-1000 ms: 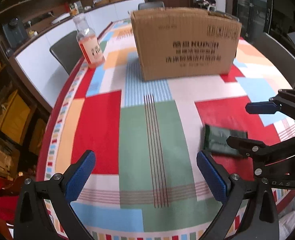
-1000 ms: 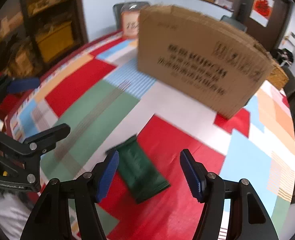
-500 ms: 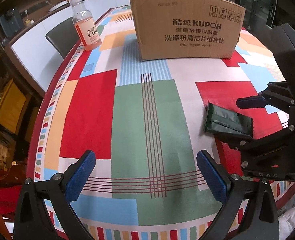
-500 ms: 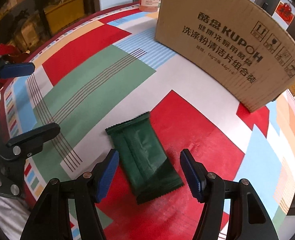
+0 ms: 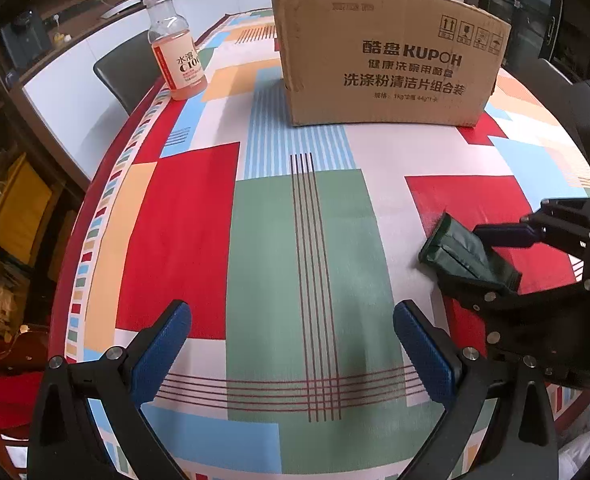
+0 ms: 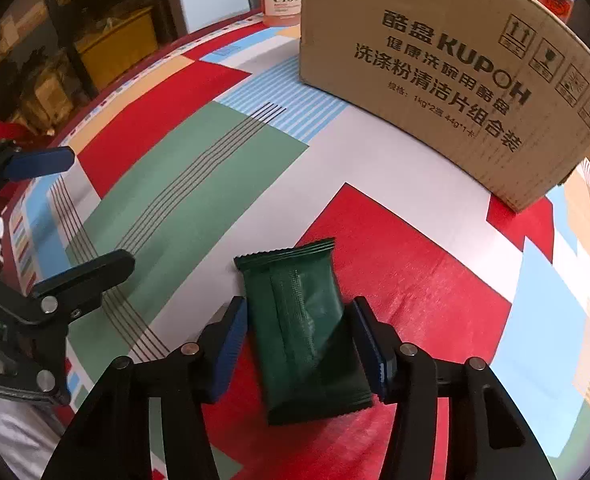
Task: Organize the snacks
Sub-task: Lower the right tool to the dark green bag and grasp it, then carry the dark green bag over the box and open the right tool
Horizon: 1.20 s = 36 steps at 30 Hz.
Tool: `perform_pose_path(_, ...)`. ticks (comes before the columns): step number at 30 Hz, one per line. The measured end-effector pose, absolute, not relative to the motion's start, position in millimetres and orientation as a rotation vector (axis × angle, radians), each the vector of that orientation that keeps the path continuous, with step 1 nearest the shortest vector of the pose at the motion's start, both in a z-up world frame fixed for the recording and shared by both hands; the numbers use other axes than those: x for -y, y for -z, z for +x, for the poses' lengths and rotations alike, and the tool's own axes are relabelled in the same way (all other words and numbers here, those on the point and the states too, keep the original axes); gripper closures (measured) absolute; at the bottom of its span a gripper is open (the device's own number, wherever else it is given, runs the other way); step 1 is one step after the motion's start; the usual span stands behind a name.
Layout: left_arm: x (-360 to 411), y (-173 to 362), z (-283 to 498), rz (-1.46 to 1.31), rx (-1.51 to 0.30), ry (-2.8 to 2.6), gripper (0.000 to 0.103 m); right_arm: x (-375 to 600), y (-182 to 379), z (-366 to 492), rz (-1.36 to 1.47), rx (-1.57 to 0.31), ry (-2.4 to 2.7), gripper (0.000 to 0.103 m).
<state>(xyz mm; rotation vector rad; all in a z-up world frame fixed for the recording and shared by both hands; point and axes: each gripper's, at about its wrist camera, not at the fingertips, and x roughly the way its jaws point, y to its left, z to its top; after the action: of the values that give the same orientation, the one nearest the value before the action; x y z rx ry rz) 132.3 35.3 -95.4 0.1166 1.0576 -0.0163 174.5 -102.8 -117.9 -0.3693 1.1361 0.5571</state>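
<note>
A dark green snack packet (image 6: 299,328) lies flat on the red patch of the patterned tablecloth (image 6: 199,184). My right gripper (image 6: 299,308) points down over it and its jaws are closing, the blue pads (image 6: 231,340) against the packet's two long sides. In the left wrist view the same packet (image 5: 455,252) sits between the right gripper's fingers (image 5: 507,236) at the right edge. My left gripper (image 5: 291,352) hangs open over the green patch near the table's front edge, holding nothing.
A brown cardboard box (image 5: 387,60) with printed lettering stands at the back of the table. A clear bottle of pink drink (image 5: 177,60) stands at the back left near the edge. A dark chair (image 5: 123,76) and shelves lie beyond the table's left side.
My right gripper came down over the green packet and its jaws narrowed from wide apart to touching its sides. The left gripper has stayed in place.
</note>
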Motion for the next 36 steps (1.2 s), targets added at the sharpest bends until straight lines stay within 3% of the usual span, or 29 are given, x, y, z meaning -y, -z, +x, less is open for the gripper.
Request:
perform_pose_path(5,-36,91,135,0.107,-1.042,0.018,0.0,105,117,173,-0.333,-1.127,-0.533,0.057)
perform_pose_path(36,-22,-3,142,0.111,-0.759,0.046,0.0,151,20,172,-0.103,-0.837,-0.358,0.057)
